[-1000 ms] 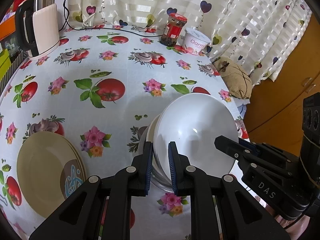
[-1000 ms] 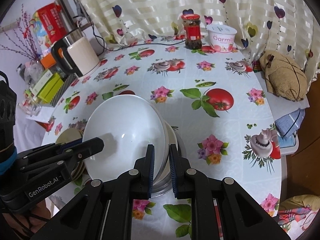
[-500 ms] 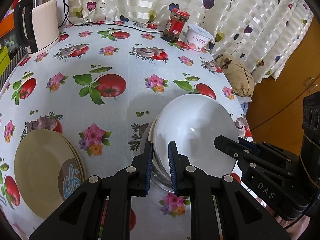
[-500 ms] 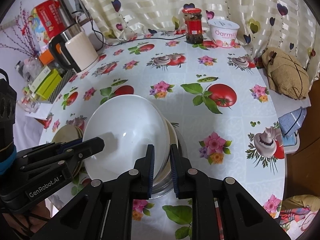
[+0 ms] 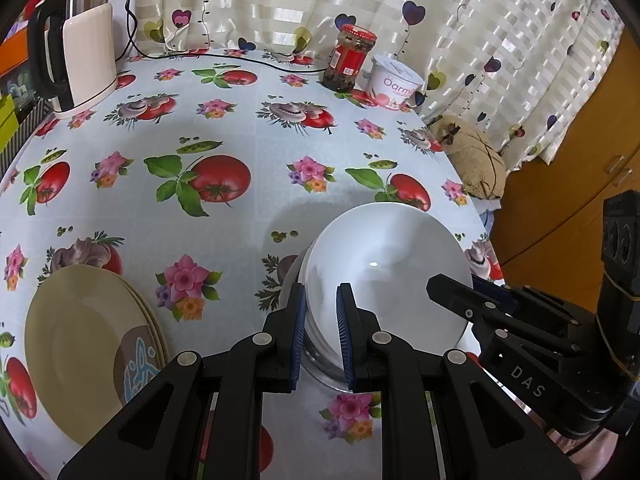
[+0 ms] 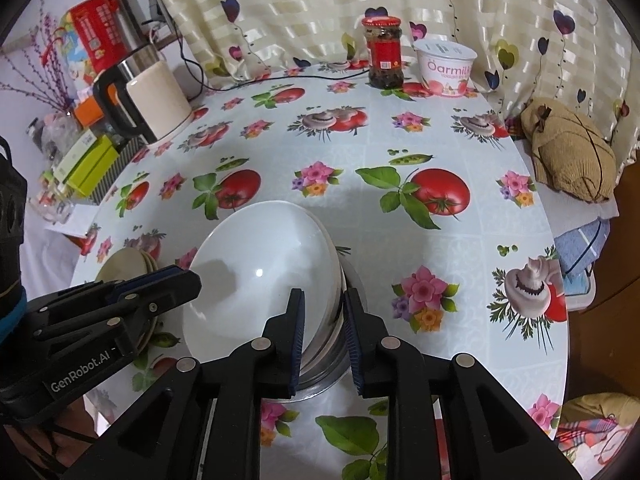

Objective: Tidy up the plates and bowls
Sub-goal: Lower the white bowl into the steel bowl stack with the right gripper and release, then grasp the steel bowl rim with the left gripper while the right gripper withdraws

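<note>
Both my tongs sit at the near rim of the white ceramic bowl (image 5: 384, 272), one on each side of it. On the left tongs (image 5: 321, 334) the blue pads are clenched on the bowl's rim, one pad inside the bowl and one outside, with the rim between them. On the right tongs (image 6: 323, 338) the jaws are opening: the bowl's rim is between the pads, with a gap showing on the outer side, so that grip is loosening or already released.

That white bowl lies on top of a small stack: more white bowl rims show just under it, and the lowest piece is a shiny metal bowl (image 6: 330, 364) that rests on the tablecloth printed with tomatoes, flowers and mushrooms (image 5: 224, 128).

Taking the white bowl as my landmark: a stack of cream-coloured round plates (image 5: 76, 340), with a brown and blue motif on the top one, lies to its left as my left camera sees it, apart from it on the cloth. Far beyond the bowl, by the curtain, a red-lidded glass jar (image 5: 350, 58) and a white yoghurt tub (image 5: 394, 82) stand just beside each other. Far off to the left behind the bowl stands a cream electric kettle with a black handle (image 5: 82, 52).
</note>
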